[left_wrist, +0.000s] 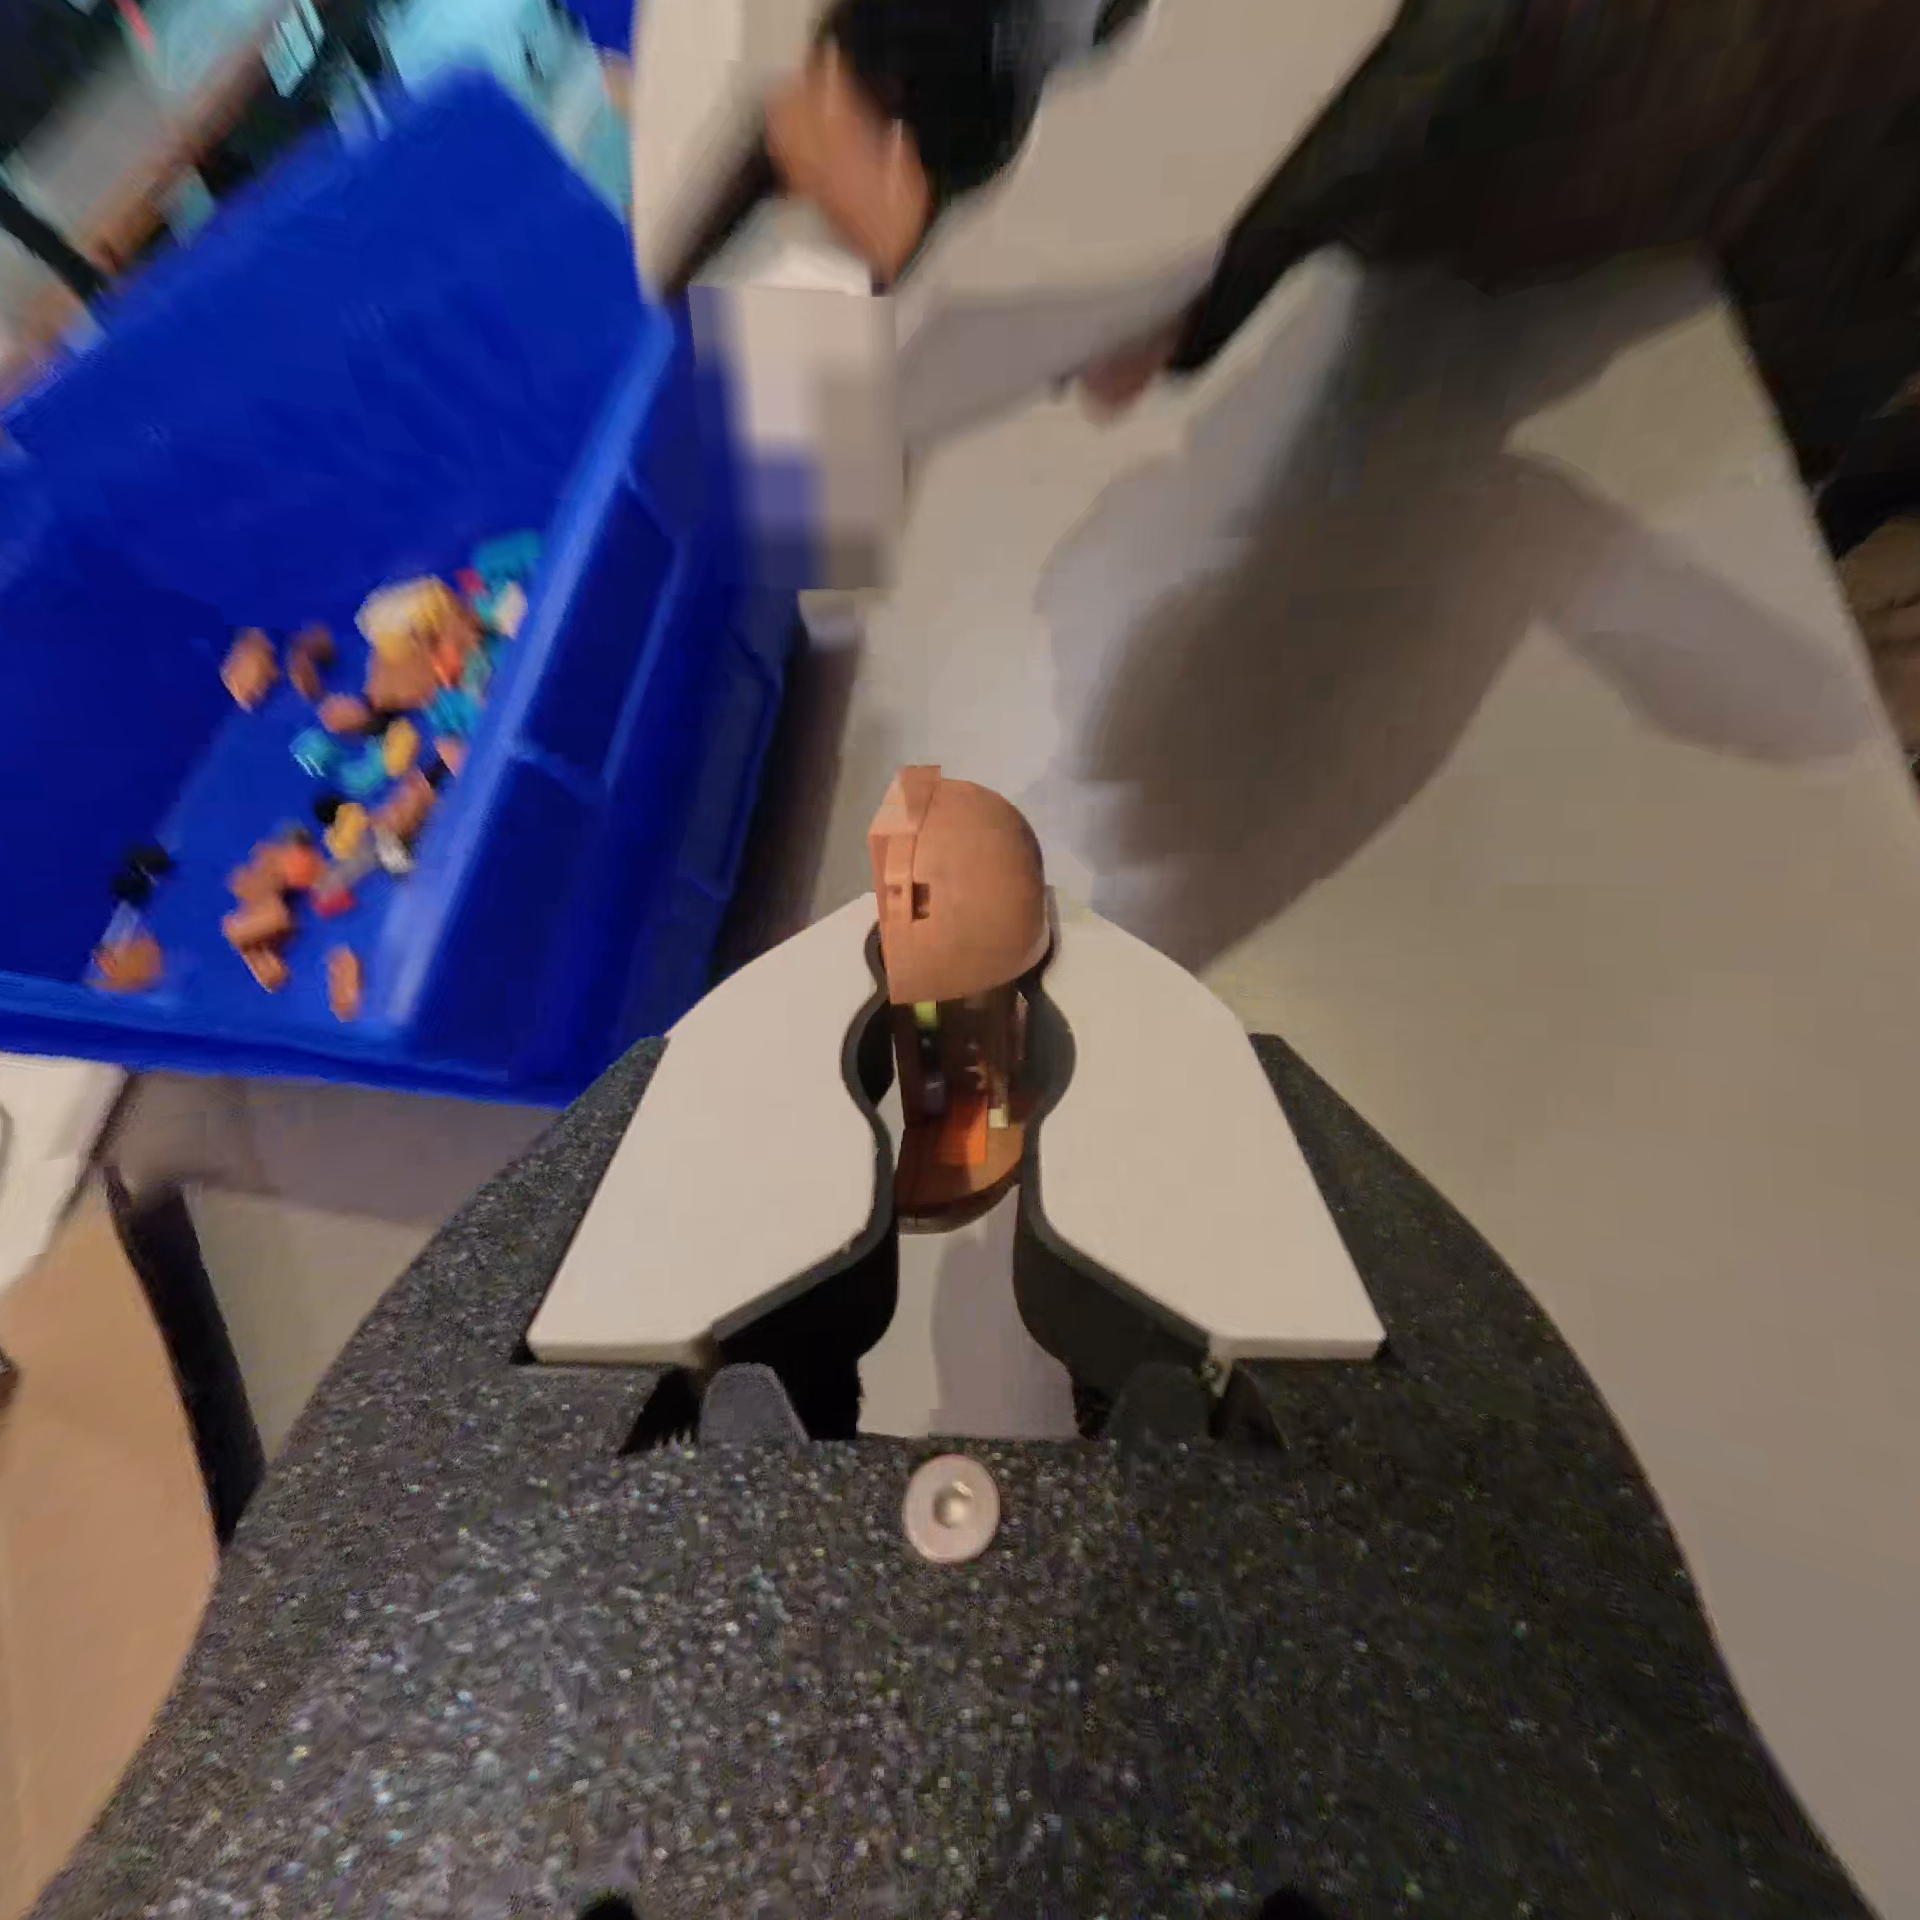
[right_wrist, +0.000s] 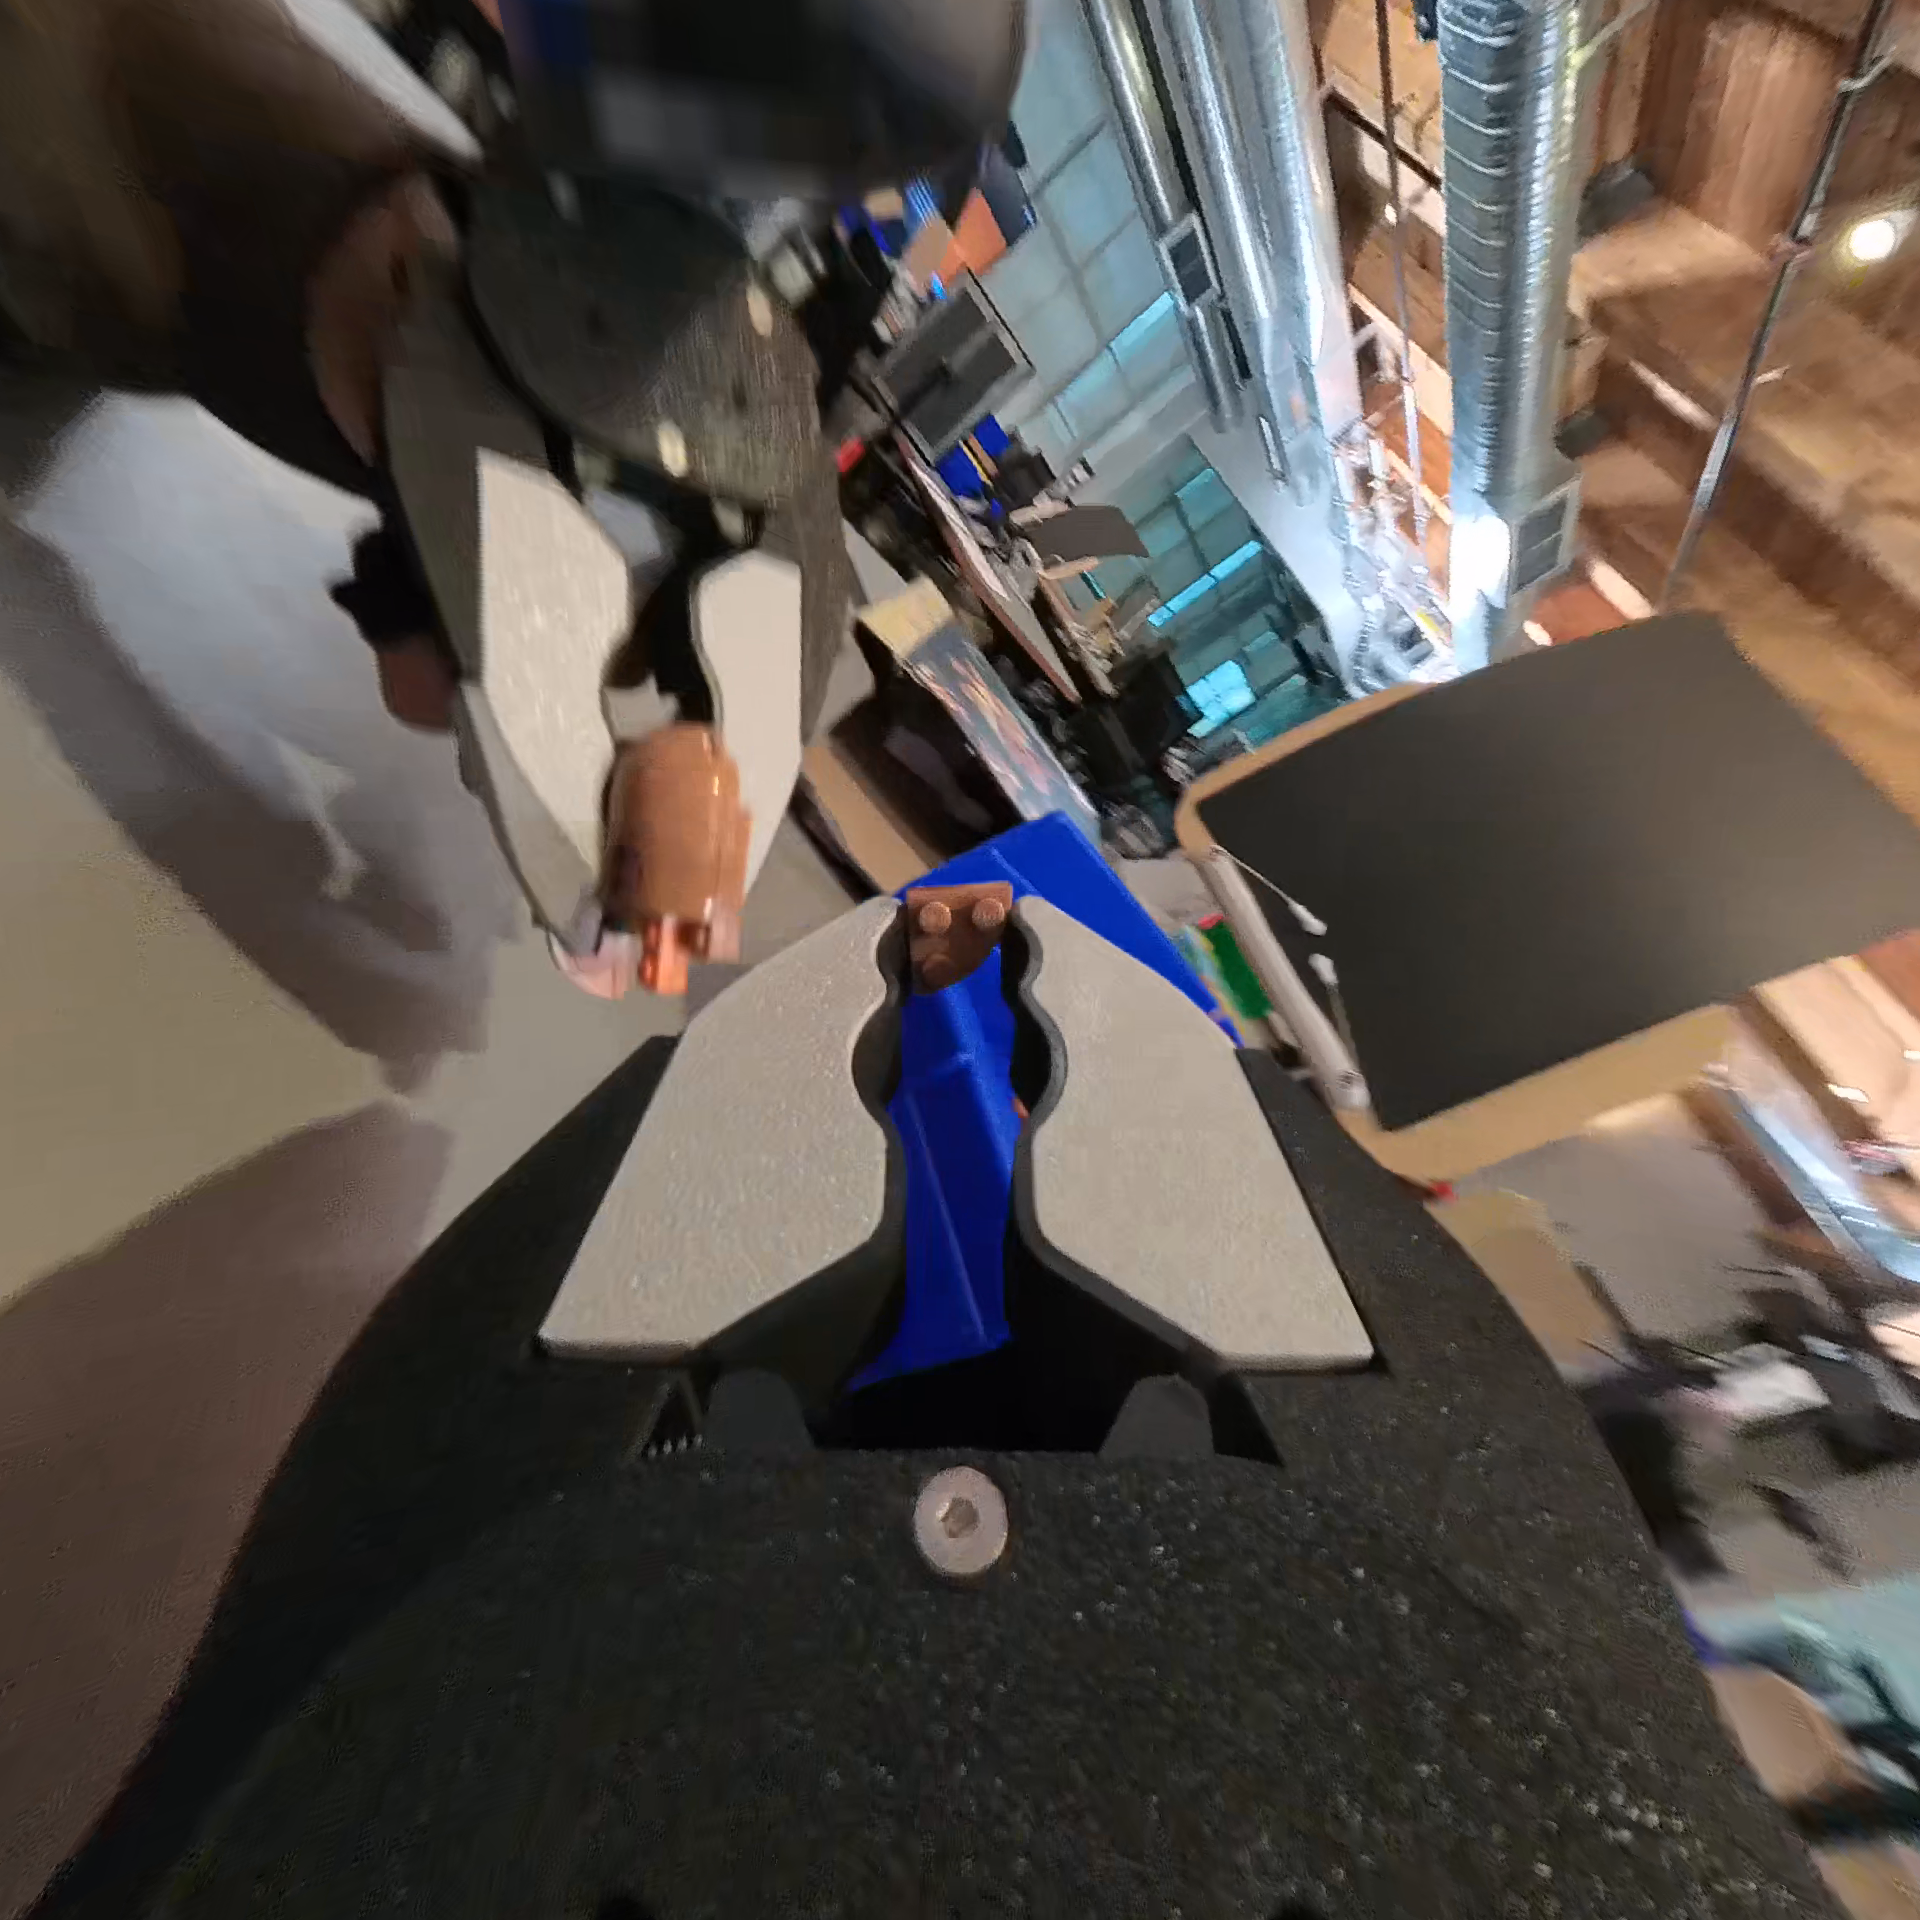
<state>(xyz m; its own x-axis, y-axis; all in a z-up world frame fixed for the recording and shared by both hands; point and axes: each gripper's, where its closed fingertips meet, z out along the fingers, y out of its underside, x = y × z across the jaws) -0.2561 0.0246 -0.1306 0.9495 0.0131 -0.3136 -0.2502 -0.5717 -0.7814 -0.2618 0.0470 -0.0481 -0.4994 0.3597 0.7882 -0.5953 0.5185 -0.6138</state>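
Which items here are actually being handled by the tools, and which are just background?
Handled:
- left tool shut on a brown rounded plastic brick assembly
- right tool shut on a small brown studded plastic plate

Background:
- blue plastic bin holding loose coloured bricks
- black-topped table
- silver ducts

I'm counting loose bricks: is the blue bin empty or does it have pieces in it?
Not empty. The blue bin has a scatter of small bricks on its floor, mostly brown and orange, well short of full.
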